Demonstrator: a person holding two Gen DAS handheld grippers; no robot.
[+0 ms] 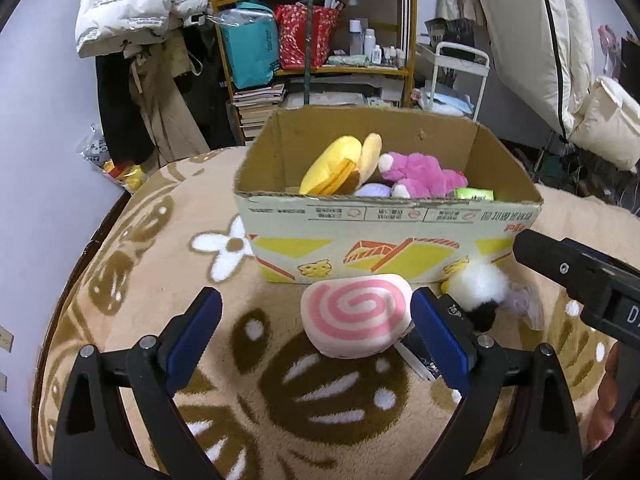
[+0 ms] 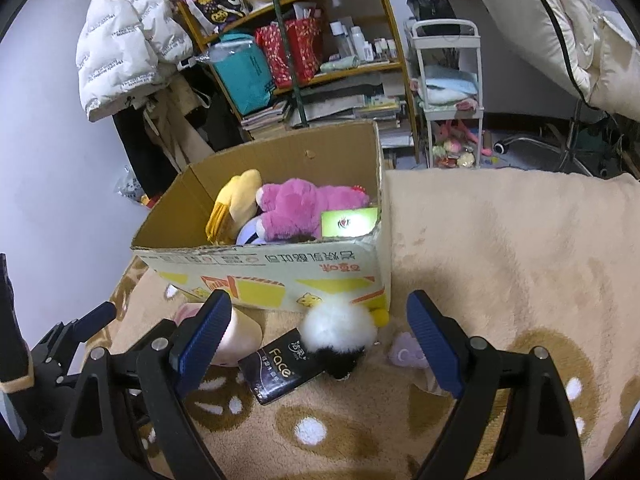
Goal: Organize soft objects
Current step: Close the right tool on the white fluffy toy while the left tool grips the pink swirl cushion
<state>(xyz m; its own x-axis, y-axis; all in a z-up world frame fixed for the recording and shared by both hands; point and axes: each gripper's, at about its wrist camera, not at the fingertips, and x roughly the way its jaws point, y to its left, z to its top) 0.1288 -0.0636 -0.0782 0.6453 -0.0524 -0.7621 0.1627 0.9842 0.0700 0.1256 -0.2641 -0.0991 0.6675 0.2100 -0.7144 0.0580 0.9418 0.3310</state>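
A cardboard box stands on the tan blanket and holds a yellow plush, a pink plush and a green pack. A pink-swirl cushion lies in front of the box, between the open fingers of my left gripper. A white and black fluffy toy lies between the open fingers of my right gripper, beside a black "Face" tissue pack and a small lilac plush. The box also shows in the right wrist view.
A tan patterned blanket covers the surface. Behind stand a wooden shelf full of bags and bottles, hanging coats, and a white trolley. The right gripper's body shows at the left view's right edge.
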